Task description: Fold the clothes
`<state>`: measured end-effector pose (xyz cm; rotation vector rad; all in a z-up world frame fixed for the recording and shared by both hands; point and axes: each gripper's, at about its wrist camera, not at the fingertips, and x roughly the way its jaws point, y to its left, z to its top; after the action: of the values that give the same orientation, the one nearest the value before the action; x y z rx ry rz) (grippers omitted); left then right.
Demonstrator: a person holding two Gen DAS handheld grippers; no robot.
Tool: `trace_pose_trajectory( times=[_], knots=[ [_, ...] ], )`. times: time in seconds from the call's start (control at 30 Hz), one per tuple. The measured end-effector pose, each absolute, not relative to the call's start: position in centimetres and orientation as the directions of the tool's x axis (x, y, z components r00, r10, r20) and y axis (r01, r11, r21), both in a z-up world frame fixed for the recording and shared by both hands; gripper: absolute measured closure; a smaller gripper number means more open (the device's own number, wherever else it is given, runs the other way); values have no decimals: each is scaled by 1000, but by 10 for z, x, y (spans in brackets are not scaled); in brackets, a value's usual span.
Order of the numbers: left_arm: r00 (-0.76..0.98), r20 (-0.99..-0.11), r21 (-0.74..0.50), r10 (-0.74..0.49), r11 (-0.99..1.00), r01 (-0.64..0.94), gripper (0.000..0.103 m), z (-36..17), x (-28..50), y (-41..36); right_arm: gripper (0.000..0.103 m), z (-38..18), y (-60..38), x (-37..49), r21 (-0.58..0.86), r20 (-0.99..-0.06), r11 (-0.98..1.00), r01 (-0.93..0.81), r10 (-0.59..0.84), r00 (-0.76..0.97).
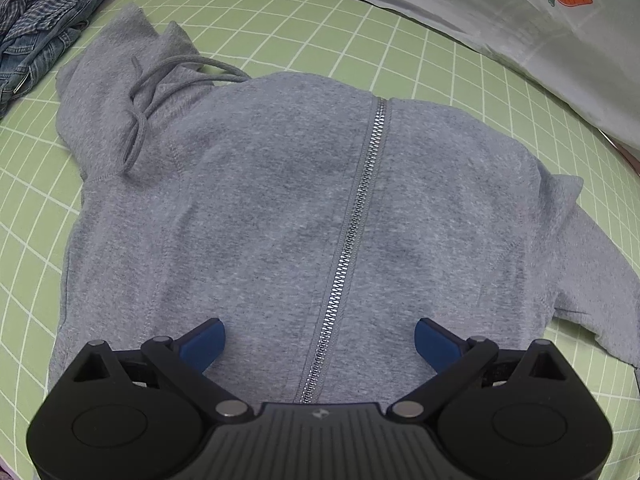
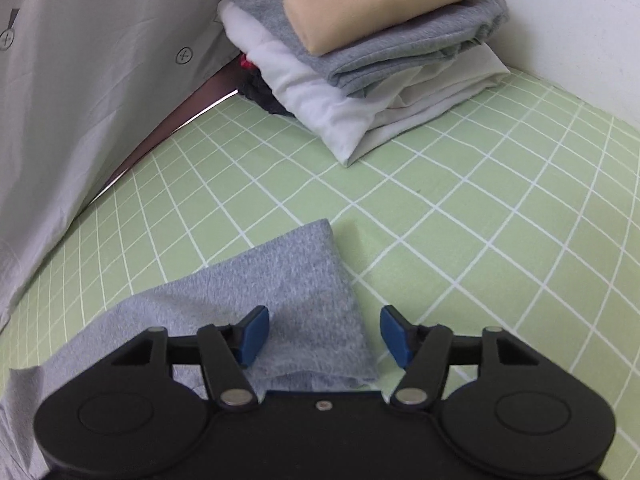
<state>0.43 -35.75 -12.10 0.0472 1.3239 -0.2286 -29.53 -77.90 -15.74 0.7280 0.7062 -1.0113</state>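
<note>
- Left tongs [image 1: 320,342], bottom centre of the left wrist view: spread wide, holding nothing, above the grey zip hoodie [image 1: 280,208].
- Hoodie: flat on the green grid mat [image 1: 400,40], mid-frame; crumpled denim pile [image 1: 36,28] upper left.
- Right tongs [image 2: 324,334]: wide apart, empty, over a grey sleeve [image 2: 288,280].
- Folded stack [image 2: 360,52]: upper centre of the right wrist view.

Left tool [image 1: 320,340] and right tool [image 2: 325,332], both blue-padded jaws wide apart.
</note>
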Motion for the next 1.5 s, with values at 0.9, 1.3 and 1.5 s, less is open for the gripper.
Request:
trace_pose_trajectory(
  times=[0.9,1.3,1.5],
  knots=[
    [180,-977,-74,-114,973,217,0,-139,6,-355,36,-118,-715,-207,260,-715,618,742,-393,578],
    [185,-979,-38,-87,966,255,0,-138,-4,-344,86,-152,-747,-201,258,-751,591,764,-375,544],
    [177,-978,-65,-108,970,236,0,-134,-5,-332,95,-132,-753,-245,139,-715,556,820,-516,472]
  ],
)
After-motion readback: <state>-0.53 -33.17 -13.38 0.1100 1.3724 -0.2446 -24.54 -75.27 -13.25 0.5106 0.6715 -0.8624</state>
